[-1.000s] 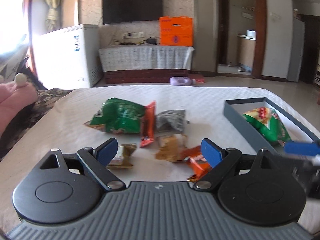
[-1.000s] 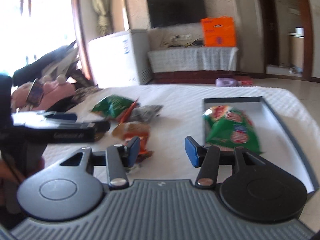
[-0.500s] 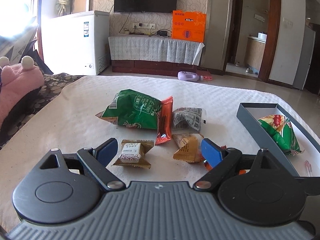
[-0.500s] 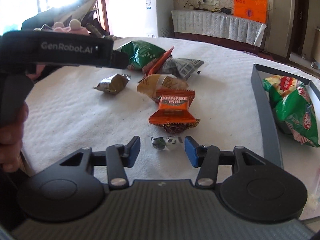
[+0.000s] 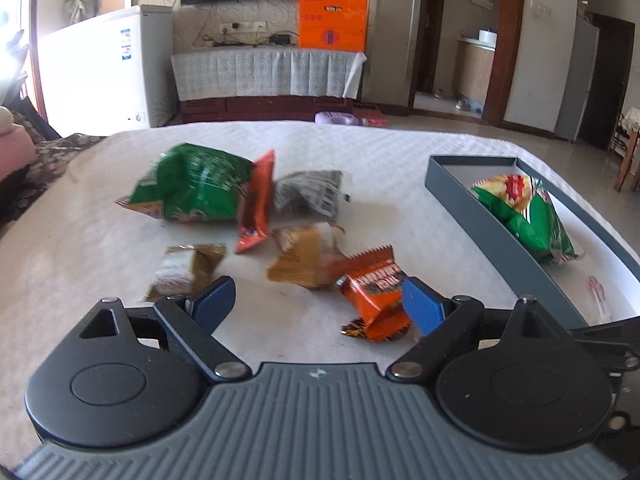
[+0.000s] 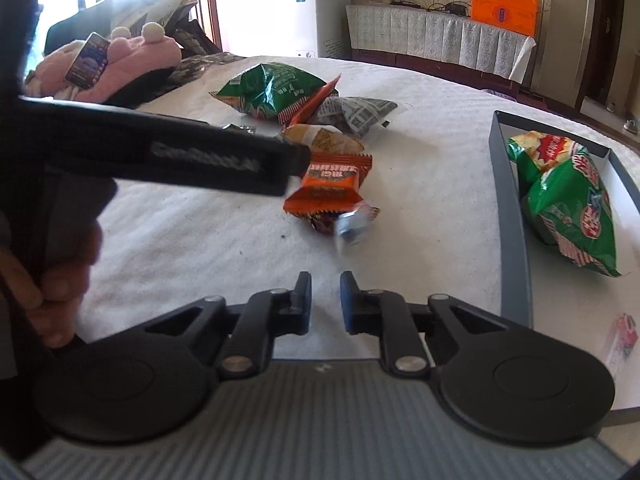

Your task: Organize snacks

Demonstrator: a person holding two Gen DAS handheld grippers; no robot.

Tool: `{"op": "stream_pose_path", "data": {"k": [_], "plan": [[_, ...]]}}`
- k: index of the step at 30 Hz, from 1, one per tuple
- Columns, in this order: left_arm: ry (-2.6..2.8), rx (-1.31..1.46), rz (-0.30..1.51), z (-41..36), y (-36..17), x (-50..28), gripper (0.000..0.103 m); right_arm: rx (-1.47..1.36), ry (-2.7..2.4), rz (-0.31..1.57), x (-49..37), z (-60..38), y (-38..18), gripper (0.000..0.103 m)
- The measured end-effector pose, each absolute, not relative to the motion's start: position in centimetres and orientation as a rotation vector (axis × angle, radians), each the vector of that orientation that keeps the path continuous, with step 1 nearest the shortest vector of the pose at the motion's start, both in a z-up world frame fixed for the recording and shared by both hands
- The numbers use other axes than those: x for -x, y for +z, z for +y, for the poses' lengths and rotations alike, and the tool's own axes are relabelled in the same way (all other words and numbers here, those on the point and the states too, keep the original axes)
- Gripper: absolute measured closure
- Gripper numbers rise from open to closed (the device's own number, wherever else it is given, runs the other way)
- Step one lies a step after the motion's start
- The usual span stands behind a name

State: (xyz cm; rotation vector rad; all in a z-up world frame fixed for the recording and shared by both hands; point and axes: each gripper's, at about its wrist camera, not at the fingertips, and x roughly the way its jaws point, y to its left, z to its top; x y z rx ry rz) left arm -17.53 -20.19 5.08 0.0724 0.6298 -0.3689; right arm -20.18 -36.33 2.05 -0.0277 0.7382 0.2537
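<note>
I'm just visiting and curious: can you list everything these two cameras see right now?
green snack bag: one, on table, far left
green snack bag in tray: one
orange wafer packet: one, table middle
red-orange packet: one, beside the green bag
grey printed packet: one
tan packets: two
tray: one, grey, right
freezer: one, white, behind
left gripper: open
right gripper: shut, empty

Open cloth: bare counter (image 6: 208, 232) between snack pile (image 5: 256, 208) and near edge.
Right side: grey tray (image 6: 514, 216) wall blocks.
Left side: left gripper (image 6: 298, 160) overhangs the pile.
</note>
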Motion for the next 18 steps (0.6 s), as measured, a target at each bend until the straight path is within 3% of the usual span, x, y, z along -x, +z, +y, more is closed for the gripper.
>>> {"op": "stream_pose_path", "data": {"k": [9,12,16,18], "plan": [[-0.408,-0.051,0.654,-22.5,3.0,15.0,0.011,-0.013,0.198,0.714,21.0,-38.6,2.5,0.082],[-0.432,-0.043,0.65,-22.7,2.9,14.7,0.025,-0.038,0.178,0.698,20.8,-38.9,2.7,0.074],[-0.462,-0.028,0.662,-22.5,2.9,14.3,0.052,-0.023,0.164,0.699,20.2,-38.8,2.5,0.073],[-0.472,-0.002,0.67,-22.0,2.9,14.1,0.052,-0.016,0.154,0.693,20.0,-38.6,2.4,0.072]]}}
